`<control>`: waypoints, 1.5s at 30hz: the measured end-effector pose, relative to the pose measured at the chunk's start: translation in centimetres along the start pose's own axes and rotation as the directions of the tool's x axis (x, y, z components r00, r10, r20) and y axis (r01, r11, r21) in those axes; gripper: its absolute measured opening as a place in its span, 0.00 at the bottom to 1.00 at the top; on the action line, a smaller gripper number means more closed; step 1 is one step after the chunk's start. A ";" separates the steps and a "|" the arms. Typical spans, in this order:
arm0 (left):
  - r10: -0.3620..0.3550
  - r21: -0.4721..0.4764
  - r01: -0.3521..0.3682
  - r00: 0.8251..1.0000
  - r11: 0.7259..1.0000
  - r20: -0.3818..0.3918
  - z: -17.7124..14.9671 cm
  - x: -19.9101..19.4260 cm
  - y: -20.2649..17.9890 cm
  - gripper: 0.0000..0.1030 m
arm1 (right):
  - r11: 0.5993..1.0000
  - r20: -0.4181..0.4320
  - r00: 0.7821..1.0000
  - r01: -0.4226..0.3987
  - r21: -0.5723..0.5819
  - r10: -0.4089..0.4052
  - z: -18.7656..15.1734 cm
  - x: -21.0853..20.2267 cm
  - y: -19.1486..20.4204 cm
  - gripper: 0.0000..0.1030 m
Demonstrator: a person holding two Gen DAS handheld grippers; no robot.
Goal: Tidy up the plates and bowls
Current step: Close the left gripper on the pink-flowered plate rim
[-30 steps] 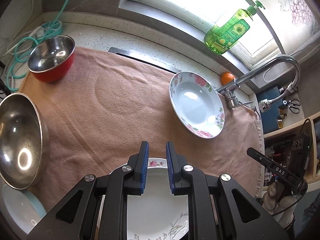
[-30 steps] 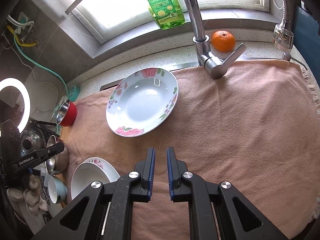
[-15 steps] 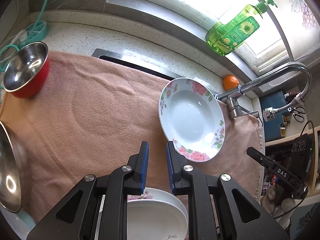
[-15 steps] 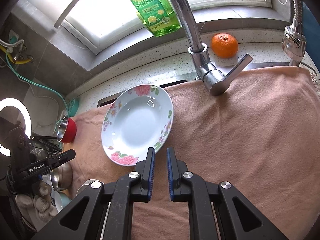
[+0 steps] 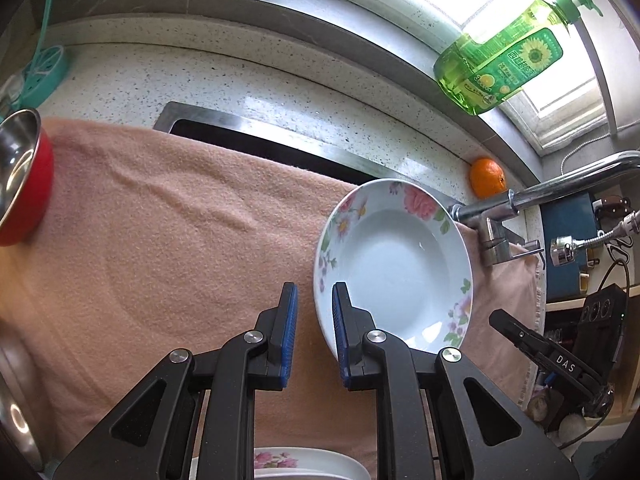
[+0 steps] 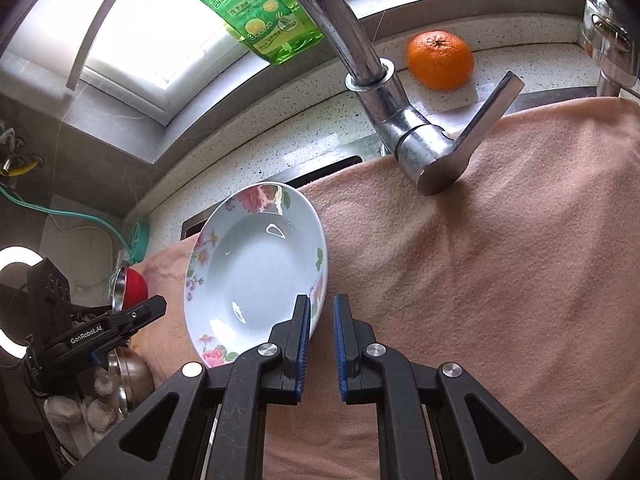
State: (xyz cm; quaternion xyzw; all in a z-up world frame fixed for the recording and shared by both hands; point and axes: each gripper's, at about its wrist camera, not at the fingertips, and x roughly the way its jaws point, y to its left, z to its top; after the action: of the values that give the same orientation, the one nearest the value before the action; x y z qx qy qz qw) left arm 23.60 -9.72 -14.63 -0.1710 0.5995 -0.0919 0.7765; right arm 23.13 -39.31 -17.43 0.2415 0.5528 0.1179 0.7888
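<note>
The floral deep plate lies on the peach towel spread over the sink, between both tools. The chrome faucet, an orange and a green dish-soap bottle stand behind it. The left tool and right tool point steeply down at opposite rim edges, jaws nearly together, gripping nothing. A red-sided steel bowl and another floral plate are cut off.

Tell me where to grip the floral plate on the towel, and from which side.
Take the floral plate by its flared rim, each tool closing over an opposite edge from outside. It lies flat on the towel, and the left tool and right tool already flank it.
</note>
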 end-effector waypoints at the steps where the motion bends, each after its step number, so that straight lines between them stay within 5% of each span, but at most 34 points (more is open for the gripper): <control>1: 0.002 -0.002 -0.002 1.000 1.000 -0.003 0.2 0.2 0.0 0.15 | 1.000 0.000 1.000 -0.004 0.007 0.004 0.2 0.2 -0.1 0.11; 45: 0.019 0.047 -0.018 0.999 0.999 -0.029 2.1 3.4 -0.8 0.06 | 0.999 -0.048 0.998 0.044 0.003 -0.043 2.0 4.7 0.8 0.06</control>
State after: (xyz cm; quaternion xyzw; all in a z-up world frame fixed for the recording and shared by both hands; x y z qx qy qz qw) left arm 26.59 -11.35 -16.95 -0.1457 0.6099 -0.1012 0.7723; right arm 26.74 -36.96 -20.35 0.2282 0.5770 0.1054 0.7771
